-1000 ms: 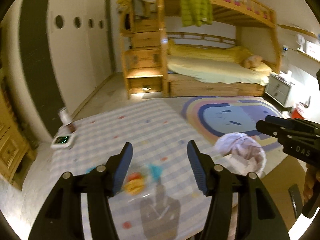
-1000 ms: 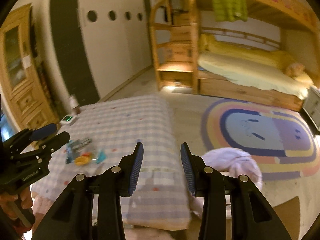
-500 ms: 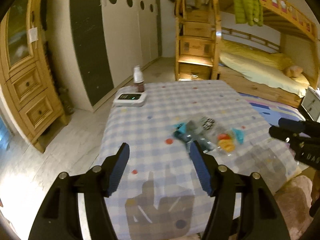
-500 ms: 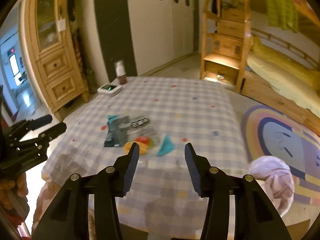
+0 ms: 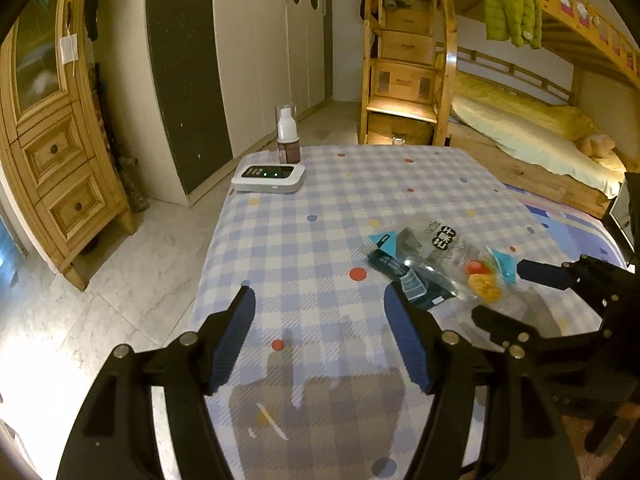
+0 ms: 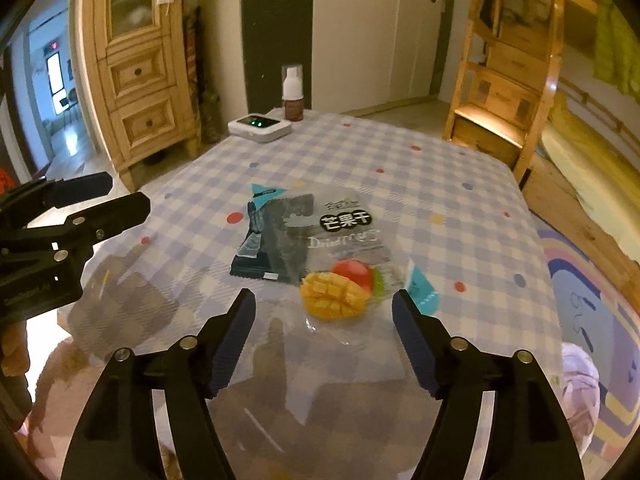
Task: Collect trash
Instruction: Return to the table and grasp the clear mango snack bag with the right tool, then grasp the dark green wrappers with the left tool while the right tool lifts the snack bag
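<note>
While both tongs hang tilted down over the near edge of the table, the scene reads as follows:
Table: a table (image 6: 460, 168) under a blue-and-white checked cloth with coloured dots
Left tongs: the left tongs (image 5: 320, 330) point down at bare cloth by the near edge; the jaws are opening, standing well apart, with nothing between them and nothing gripped
Right tongs: the right tongs (image 6: 324, 328) hover just short of the trash; the jaws are opening wide, and the near end of the clear bag lies beyond the gap, not pressed by either pad
Mango bag: a clear dried mango bag (image 6: 348, 256) printed with a cut mango lies flat near the middle of the table, nearer the near edge than the far one
Dark wrapper: a dark teal wrapper (image 6: 268, 240) lies touching the mango bag's left side, partly under it
Teal scraps: one teal scrap (image 6: 420, 290) sits at the bag's right corner, just beside the right finger (image 6: 416, 344); a second teal piece (image 6: 266, 194) lies at the wrapper's far end
White device: a flat white device (image 6: 260, 126) with green lights rests at the far left corner
Pump bottle: a pump bottle (image 6: 293, 94) stands upright just behind the device
Other tongs in view: the left tongs also show at the left rim of the right wrist view, off the table's left edge
</note>
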Motion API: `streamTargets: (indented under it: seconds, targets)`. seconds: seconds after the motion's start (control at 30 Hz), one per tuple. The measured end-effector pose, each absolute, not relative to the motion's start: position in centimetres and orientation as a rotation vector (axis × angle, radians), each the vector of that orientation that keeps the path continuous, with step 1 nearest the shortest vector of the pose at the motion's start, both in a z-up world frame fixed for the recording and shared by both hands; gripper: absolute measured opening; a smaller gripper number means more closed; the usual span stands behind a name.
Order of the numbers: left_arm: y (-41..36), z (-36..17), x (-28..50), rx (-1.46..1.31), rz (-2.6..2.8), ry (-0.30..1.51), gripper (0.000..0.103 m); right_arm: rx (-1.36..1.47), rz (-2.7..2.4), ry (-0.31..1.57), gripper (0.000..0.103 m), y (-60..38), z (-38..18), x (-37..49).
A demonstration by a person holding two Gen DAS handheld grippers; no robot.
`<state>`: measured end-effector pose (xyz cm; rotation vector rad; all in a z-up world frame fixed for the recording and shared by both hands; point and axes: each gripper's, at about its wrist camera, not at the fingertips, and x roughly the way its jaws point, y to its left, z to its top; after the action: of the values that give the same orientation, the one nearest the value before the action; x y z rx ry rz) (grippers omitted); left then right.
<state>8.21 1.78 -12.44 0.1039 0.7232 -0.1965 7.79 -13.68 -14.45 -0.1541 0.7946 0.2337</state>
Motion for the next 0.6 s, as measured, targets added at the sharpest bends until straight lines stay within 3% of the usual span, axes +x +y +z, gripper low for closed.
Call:
streamTargets:
  seconds: [0.23, 0.43, 0.6]
  targets:
    - [1.8, -13.3, 8.9, 0.097, -0.189, 0.748, 0.065, -0.210, 0.211, 0.817, 0.069, -13.2, -16.1, 8.6]
    - [1.7, -13.3, 8.9, 0.101, -0.189, 0.753, 0.065, -0.227, 0.215, 0.811, 0.038, -13.6, -15.7, 8.6]
    - [1.2, -12.9, 8.4, 0.112, -0.200, 0.742, 0.065, -0.172, 0.213, 0.746, 0.026, -15.3, -12.6, 7.7]
